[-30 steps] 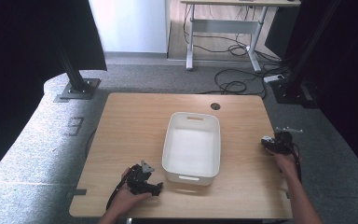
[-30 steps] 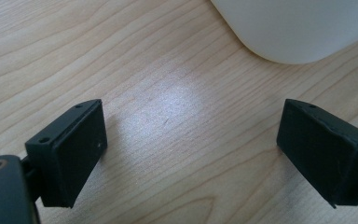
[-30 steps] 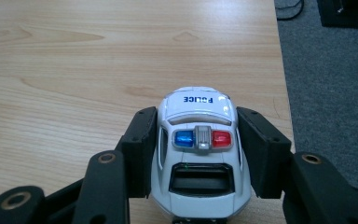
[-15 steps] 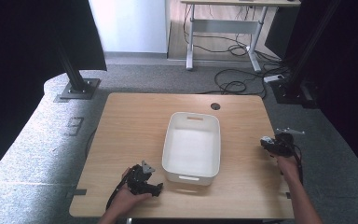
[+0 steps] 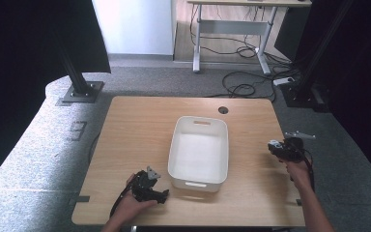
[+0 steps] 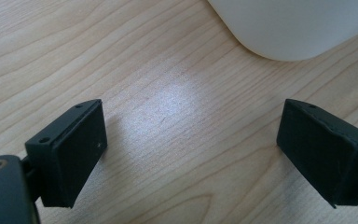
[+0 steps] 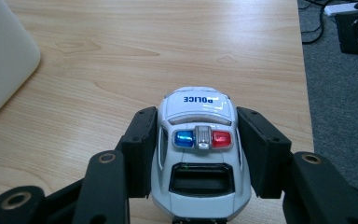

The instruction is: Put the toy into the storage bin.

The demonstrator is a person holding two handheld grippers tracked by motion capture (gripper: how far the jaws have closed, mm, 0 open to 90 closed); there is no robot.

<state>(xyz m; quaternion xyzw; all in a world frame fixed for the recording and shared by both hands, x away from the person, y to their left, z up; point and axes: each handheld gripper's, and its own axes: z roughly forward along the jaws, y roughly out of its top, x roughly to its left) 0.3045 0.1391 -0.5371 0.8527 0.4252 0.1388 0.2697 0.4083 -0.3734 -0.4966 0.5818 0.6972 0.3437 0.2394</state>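
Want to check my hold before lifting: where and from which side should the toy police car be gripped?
Across its body sides, coming from the rear along its length. The toy police car has flat, parallel flanks, and the right gripper already presses one of its fingers on each flank, beside the light bar.

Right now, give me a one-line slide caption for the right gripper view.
Right claw clamps a white toy police car above the wooden table.

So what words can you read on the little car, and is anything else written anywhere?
"POLICE": on the toy police car, dark blue letters, upside down in the right gripper view.
White bin: no writing that can be seen.
Table: none.
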